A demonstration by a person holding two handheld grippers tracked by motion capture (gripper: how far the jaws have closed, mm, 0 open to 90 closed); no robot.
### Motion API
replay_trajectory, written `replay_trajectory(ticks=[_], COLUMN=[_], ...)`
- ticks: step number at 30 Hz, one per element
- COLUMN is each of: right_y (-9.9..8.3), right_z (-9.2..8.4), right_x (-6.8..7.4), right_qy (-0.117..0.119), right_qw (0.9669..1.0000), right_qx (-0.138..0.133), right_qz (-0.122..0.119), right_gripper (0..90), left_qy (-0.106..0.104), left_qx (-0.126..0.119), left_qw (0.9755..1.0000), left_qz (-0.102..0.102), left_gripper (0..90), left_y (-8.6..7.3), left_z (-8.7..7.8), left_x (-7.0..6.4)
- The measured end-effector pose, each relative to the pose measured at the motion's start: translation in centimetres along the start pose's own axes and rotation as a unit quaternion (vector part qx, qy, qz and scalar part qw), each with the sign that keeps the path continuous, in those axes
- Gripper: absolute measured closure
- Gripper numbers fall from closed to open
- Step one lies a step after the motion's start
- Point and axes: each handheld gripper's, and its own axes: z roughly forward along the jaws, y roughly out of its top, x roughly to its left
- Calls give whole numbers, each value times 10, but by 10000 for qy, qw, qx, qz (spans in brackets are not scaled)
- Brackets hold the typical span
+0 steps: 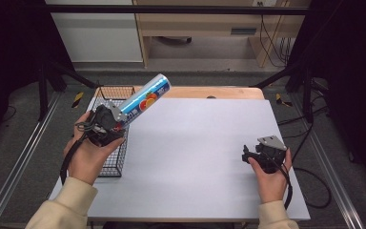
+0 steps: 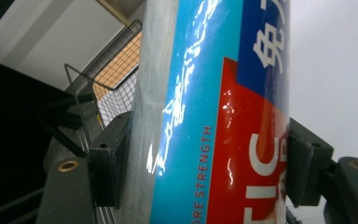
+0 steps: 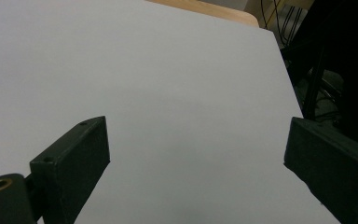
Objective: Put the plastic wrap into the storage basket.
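Note:
A long tube [image 1: 145,100] with a blue, red and silver label is held up in the air, slanting up and to the right above the black wire basket [image 1: 112,164]. My left gripper [image 1: 116,125] is shut on the tube's lower end. In the left gripper view the tube [image 2: 205,112] stands between the two black pads [image 2: 109,158], which press on both its sides. My right gripper [image 1: 246,153] rests near the table's right side, held in a hand. In the right gripper view its jaws stand wide apart with only the grey table top [image 3: 168,79] between them.
The wire basket sits at the table's left edge, under my left hand. The grey sheet [image 1: 195,143] covers most of the table, and a strip of bare wood [image 1: 209,91] shows at the far edge. Black frame rails and cables lie off both sides.

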Motion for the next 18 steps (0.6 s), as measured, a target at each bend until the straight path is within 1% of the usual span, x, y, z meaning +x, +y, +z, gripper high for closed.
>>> replay_trajectory(ticks=[2,4,5,6,7,9,10,11,12,16,17,18], right_y=[-1,-2,-2,-2,-2,-1,-1,-1,-1,-1,-1,-1], right_z=[0,-1,-1,-1,-1,0,0,0,0,-1,-1,0], right_x=[-2,-5,-6,-6,-6,-6,-5,-5,-5,-6,-6,-6], right_qy=[-16,-36,-33,-30,-30,-7,3,15,15,1,1,7], right_qw=[10000,10000,10000,10000,10000,10000,10000,10000,10000,10000,10000,10000], right_qx=[-3,21,13,6,6,10,18,18,18,5,5,12], right_qz=[18,66,71,70,70,62,64,59,59,85,85,90], right_gripper=[71,72,72,73,73,74,74,75,75,78,78,79], left_qy=[7,82,82,72,72,69,92,46,46,-85,-85,-118], left_qx=[78,273,273,355,355,497,503,602,602,738,738,792], left_qw=[9999,9993,9993,9990,9990,9983,9982,9974,9974,9958,9958,9954], left_qz=[-101,-230,-230,-273,-273,-283,-321,-392,-392,-530,-530,-529], left_gripper=[299,300,301,301,301,301,302,302,302,304,305,305], left_y=[-2,-5,-5,-9,-9,-15,-16,-21,-21,-34,-34,-37], left_z=[-1,-2,-2,-2,-2,-2,-1,0,0,5,5,6], left_x=[1,3,3,4,4,6,5,6,6,4,4,4])
